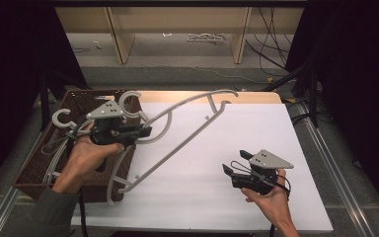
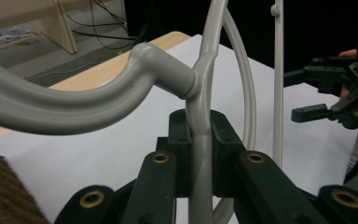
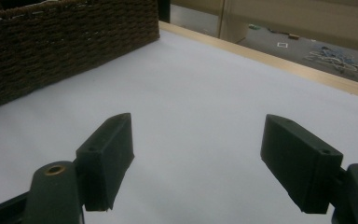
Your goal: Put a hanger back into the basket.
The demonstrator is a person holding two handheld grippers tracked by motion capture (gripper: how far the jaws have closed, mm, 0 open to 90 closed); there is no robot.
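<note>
White tabletop [image 1: 237, 148], concrete floor [image 1: 177, 54] beyond.

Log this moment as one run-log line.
left hand-held gripper: shut on grey hanger | right hand-held gripper: open, nothing held | wicker basket: more hangers inside

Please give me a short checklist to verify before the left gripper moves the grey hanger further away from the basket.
1. Left gripper is shut on the grey hanger: ok.
2. Hanger bar sits between both fingers, not at their tips: ok.
3. Hanger is free of the other hangers in the basket: cannot tell.
4. Right gripper is open and holds nothing: ok.
5. Right gripper stands apart from the hanger: ok.
</note>
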